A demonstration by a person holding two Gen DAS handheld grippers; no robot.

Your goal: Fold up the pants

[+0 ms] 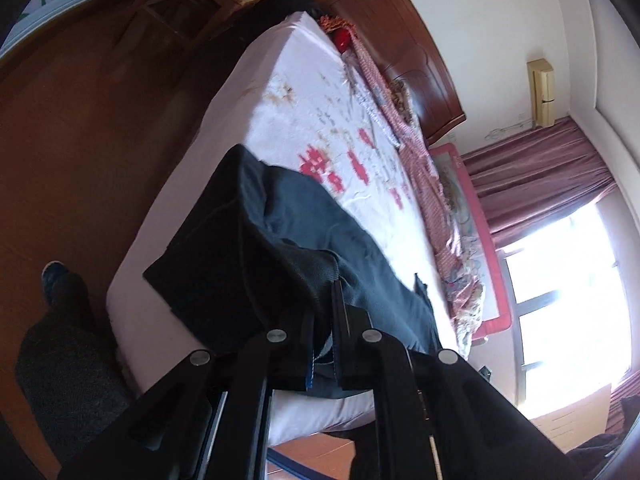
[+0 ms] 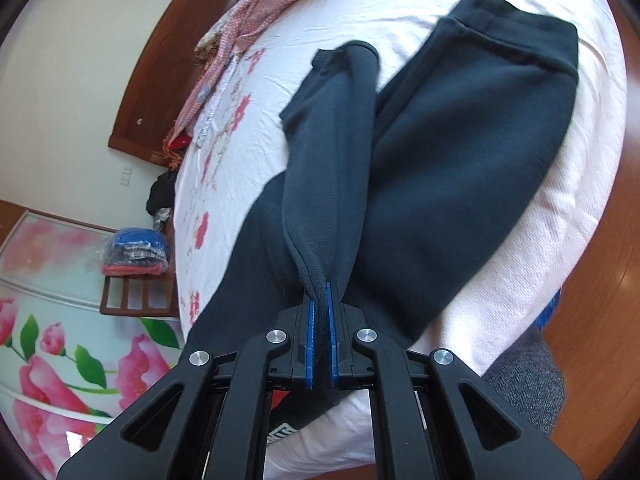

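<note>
I see both grippers, left gripper (image 1: 322,300) and right gripper (image 2: 322,292), clenched on the dark pants (image 2: 460,152). Only the left view shows the window (image 1: 560,272); only the right shows the floral wardrobe door (image 2: 60,360). No legible writing.

Your left wrist view: rides left hand-held gripper (image 1: 322,320), tilted down, rolled sideways, faces along bed (image 1: 304,92) toward headboard (image 1: 404,52) and window (image 1: 560,272). Your right wrist view: rides right hand-held gripper (image 2: 322,300), close over pants (image 2: 460,168), angled down across bed. Both share pants, floral sheet, headboard.
</note>
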